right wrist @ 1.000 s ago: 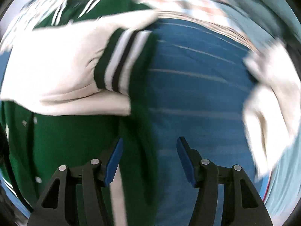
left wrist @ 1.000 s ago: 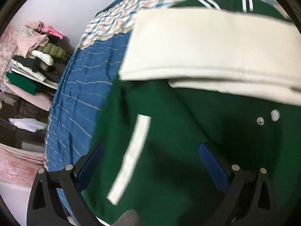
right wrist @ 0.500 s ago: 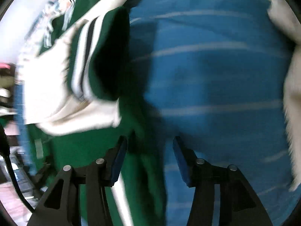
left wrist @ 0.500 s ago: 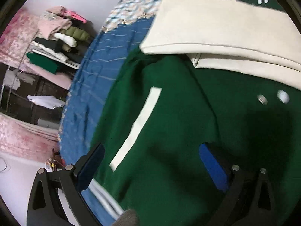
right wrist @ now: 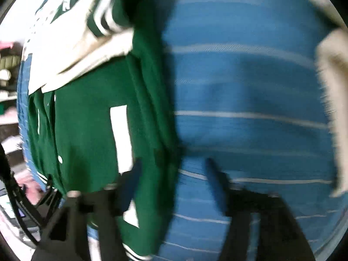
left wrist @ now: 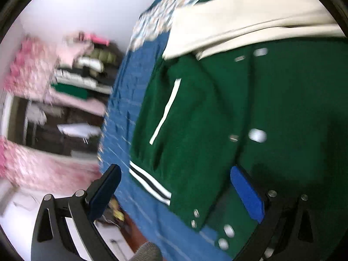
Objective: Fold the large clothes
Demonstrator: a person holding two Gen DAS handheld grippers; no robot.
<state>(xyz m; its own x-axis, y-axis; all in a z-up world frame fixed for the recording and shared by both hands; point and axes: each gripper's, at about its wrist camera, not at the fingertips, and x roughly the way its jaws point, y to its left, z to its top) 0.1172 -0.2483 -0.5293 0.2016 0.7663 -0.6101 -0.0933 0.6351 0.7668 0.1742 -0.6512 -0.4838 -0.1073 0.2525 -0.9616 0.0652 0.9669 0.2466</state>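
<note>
A green jacket point(left wrist: 271, 108) with cream sleeves point(left wrist: 250, 24) folded across its far part lies flat on a blue striped bedspread point(right wrist: 250, 87).

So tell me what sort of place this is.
Most likely a bedroom at home. A green jacket lies spread on a blue striped bedcover, and folded clothes sit stacked on a shelf against a plain white wall.

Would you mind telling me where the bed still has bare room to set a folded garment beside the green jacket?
The widest free patch is the blue striped bedcover, between the green jacket and a cream garment at its far edge. A narrower bare strip runs between the jacket's other side and the bed's edge. The jacket's top is crowded: its cream sleeves lie folded across it.
</note>
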